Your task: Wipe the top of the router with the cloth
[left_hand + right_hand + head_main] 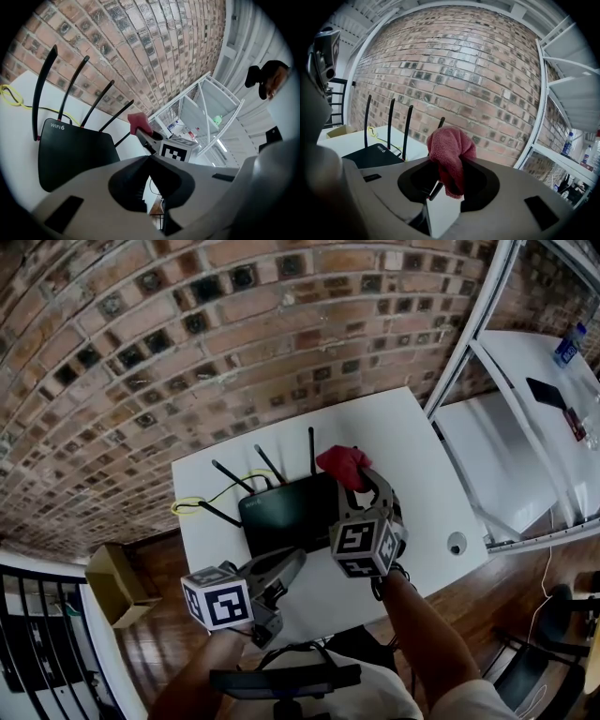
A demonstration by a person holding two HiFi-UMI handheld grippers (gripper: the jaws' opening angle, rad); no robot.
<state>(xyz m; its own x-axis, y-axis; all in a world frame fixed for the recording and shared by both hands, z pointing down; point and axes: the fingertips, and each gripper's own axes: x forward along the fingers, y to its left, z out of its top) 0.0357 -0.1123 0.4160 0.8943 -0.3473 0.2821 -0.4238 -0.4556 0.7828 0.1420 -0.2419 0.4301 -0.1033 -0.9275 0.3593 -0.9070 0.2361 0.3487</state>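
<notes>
A black router with several upright antennas lies on the white table; it also shows in the left gripper view and in the right gripper view. A red cloth is bunched between the jaws of my right gripper, just above the router's right back corner. The right gripper view shows the cloth hanging from the right gripper's pinched tips. My left gripper hovers at the router's near edge, with its tips together and nothing between them.
A yellow cable loops behind the router at the table's left. A brick wall stands behind the table. A white shelf frame rises at the right, with a second white table and a bottle beyond it. A cardboard box sits on the wooden floor.
</notes>
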